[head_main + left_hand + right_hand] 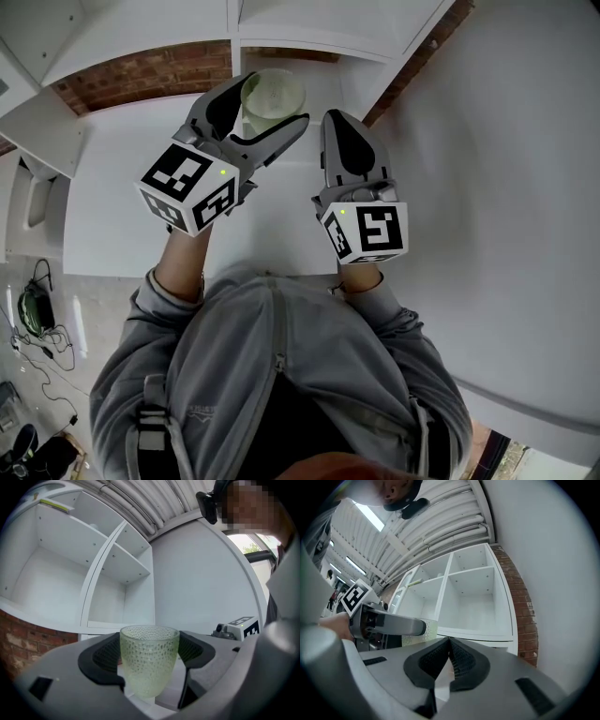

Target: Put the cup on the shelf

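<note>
A pale green dimpled glass cup [149, 660] stands upright between the jaws of my left gripper [149, 656], which is shut on it; both pads press its sides. In the head view the cup [273, 94] is held above the white table, in front of the white shelf unit [309, 23]. My right gripper [343, 129] hangs beside it on the right, shut with nothing in it; its pads [457, 657] meet at the tips. The right gripper view shows the shelf's open compartments [471, 602] ahead and a sliver of the cup [431, 629] behind the left gripper's finger.
The shelf unit [101, 573] has several bare white compartments. A brick wall [141, 75] runs behind the white table [122, 187]. A plain white wall [506, 187] stands on the right. Cables and gear lie on the floor at lower left [37, 309].
</note>
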Demonstrator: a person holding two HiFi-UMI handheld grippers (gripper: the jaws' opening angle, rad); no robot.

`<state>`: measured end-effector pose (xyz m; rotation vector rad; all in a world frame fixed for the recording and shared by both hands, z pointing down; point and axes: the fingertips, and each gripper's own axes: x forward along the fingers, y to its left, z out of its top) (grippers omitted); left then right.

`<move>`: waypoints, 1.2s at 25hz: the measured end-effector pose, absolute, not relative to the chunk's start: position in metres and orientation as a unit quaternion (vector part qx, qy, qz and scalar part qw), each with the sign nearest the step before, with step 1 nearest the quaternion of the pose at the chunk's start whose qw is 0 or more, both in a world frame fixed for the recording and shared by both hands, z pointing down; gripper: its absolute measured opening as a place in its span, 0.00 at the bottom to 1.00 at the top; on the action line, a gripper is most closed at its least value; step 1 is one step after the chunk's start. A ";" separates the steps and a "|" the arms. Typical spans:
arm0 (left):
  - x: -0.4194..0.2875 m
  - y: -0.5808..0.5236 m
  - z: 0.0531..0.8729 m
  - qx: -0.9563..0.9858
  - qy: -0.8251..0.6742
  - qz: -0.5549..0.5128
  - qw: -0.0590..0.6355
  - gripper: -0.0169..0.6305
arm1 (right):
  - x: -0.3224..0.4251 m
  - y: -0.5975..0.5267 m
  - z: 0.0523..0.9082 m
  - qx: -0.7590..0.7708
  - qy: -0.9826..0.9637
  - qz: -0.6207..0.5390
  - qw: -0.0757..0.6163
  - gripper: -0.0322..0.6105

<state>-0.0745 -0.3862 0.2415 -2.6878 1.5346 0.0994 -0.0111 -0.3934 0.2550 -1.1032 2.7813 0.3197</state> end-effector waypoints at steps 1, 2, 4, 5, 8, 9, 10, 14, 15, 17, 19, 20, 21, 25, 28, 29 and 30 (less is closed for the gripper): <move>-0.075 -0.388 0.238 -0.868 0.495 0.033 0.023 0.60 | -0.013 -0.395 0.251 -0.362 0.923 0.110 0.067 0.09; -0.075 -0.391 0.235 -0.868 0.495 0.033 0.025 0.60 | -0.014 -0.396 0.247 -0.359 0.924 0.114 0.069 0.09; -0.076 -0.396 0.228 -0.869 0.493 0.032 0.026 0.61 | -0.016 -0.400 0.239 -0.353 0.925 0.120 0.073 0.09; -0.076 -0.398 0.225 -0.871 0.490 0.033 0.025 0.61 | -0.018 -0.401 0.235 -0.349 0.926 0.121 0.076 0.09; -0.078 -0.406 0.215 -0.874 0.484 0.032 0.025 0.60 | -0.024 -0.406 0.224 -0.337 0.930 0.119 0.086 0.09; -0.078 -0.408 0.212 -0.874 0.484 0.030 0.027 0.60 | -0.026 -0.408 0.220 -0.333 0.931 0.120 0.088 0.09; -0.079 -0.410 0.208 -0.874 0.484 0.028 0.030 0.60 | -0.028 -0.409 0.216 -0.330 0.932 0.122 0.090 0.09; -0.079 -0.420 0.192 -0.873 0.485 0.023 0.037 0.61 | -0.031 -0.413 0.201 -0.322 0.932 0.135 0.095 0.09; -0.080 -0.422 0.189 -0.872 0.488 0.021 0.039 0.60 | -0.031 -0.414 0.197 -0.320 0.932 0.139 0.096 0.09; -0.081 -0.425 0.181 -0.869 0.492 0.020 0.043 0.61 | -0.032 -0.417 0.191 -0.317 0.932 0.145 0.097 0.09; -0.082 -0.426 0.172 -0.867 0.495 0.019 0.050 0.60 | -0.032 -0.419 0.183 -0.314 0.932 0.150 0.101 0.09; -0.082 -0.426 0.167 -0.866 0.497 0.019 0.055 0.60 | -0.032 -0.419 0.180 -0.312 0.932 0.152 0.103 0.09; -0.082 -0.427 0.163 -0.865 0.498 0.019 0.058 0.60 | -0.032 -0.420 0.176 -0.310 0.932 0.155 0.105 0.09; -0.083 -0.436 0.150 -0.863 0.501 0.021 0.061 0.60 | -0.033 -0.426 0.164 -0.303 0.933 0.160 0.113 0.09; -0.088 -0.444 0.142 -0.860 0.506 0.023 0.059 0.60 | -0.036 -0.431 0.155 -0.300 0.933 0.161 0.118 0.09; -0.089 -0.447 0.140 -0.859 0.508 0.024 0.058 0.60 | -0.036 -0.433 0.152 -0.299 0.933 0.162 0.119 0.09; -0.090 -0.450 0.138 -0.857 0.511 0.024 0.058 0.60 | -0.037 -0.434 0.150 -0.298 0.933 0.163 0.120 0.09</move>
